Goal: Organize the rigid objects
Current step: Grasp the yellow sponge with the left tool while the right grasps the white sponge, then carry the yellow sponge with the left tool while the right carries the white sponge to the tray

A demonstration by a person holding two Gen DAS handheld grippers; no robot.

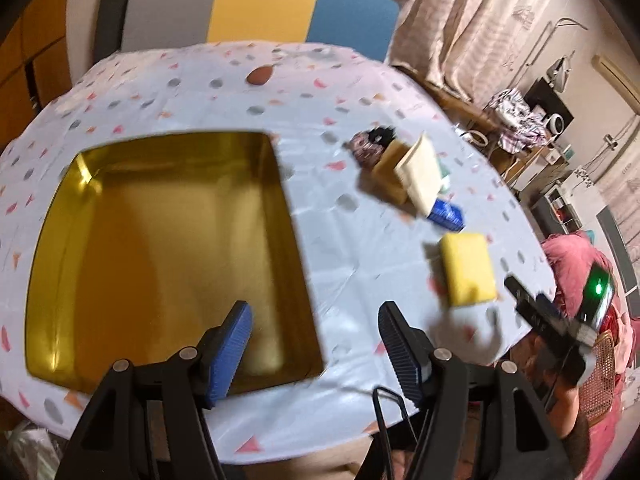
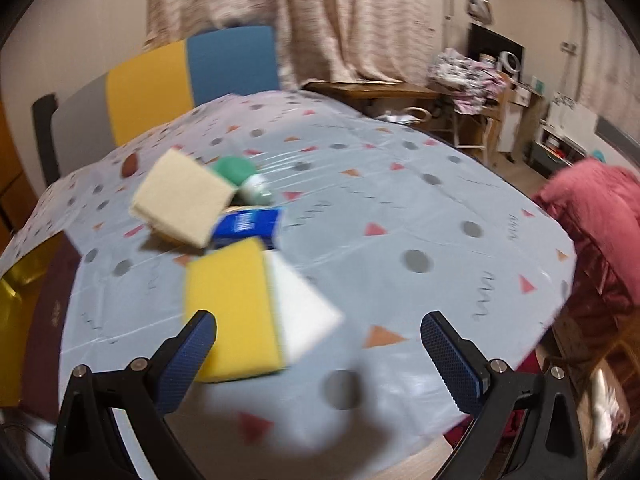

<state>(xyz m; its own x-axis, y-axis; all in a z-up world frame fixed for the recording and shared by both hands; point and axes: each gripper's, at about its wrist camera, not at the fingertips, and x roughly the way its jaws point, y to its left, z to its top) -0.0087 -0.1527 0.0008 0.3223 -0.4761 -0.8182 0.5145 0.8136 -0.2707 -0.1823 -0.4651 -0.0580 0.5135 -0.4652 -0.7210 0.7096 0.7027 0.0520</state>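
Left gripper (image 1: 316, 344), jaws spread and empty, above the near edge of the gold tin (image 1: 168, 240) on the desk (image 1: 360, 240). Right gripper (image 2: 318, 356), likewise spread and empty, beside the yellow sponge (image 2: 232, 308).

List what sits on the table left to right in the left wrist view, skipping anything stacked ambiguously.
gold tin → dark patterned object → cream block → yellow sponge. The tan box and blue box overlap the cream block, so I left them out.
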